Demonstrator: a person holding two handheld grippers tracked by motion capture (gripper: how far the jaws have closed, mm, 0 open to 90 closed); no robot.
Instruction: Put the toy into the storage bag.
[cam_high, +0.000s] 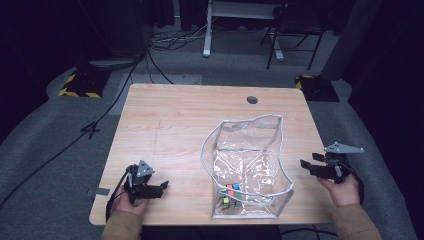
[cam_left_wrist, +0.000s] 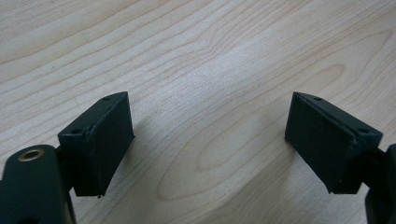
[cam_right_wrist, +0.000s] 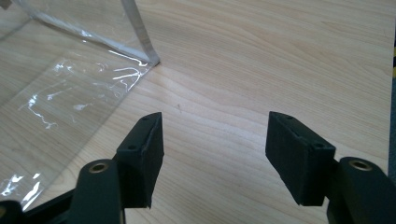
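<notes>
Left gripper (cam_high: 161, 188), held in the person's left hand (cam_high: 126, 201), sits low over the near-left corner of the table (cam_high: 175, 115). Its jaws stand wide apart w/ nothing between them. In the left gripper view, the left gripper (cam_left_wrist: 208, 140) has only bare wood grain showing between its two black pads (cam_left_wrist: 105, 140).

Right gripper (cam_high: 309, 164), in the person's right hand (cam_high: 342, 187), is at the table's right edge, about level w/ the middle of the bag, jaws pointing left toward it. Jaws also spread wide, empty. In the right gripper view, the right gripper (cam_right_wrist: 215, 149) hangs over bare wood, near the bag's corner but not touching it.

Between the two grippers, nearer the right one, stands a clear plastic bag (cam_high: 250, 160) w/ a white zip rim, top open. It rests on the near-right part of the table, front wall close to the near edge. From the right gripper view, the clear plastic bag (cam_right_wrist: 70, 98) shows as a glossy see-through wall at upper left. Inside, at the bottom front-left corner, lies a colour puzzle cube (cam_high: 231, 193); red, green, yellow tiles visible.

Round cable hole (cam_high: 252, 99) near the table's far edge. Grey carpet (cam_high: 45, 135) around the table, cables (cam_high: 100, 120) trailing on the floor at left.
</notes>
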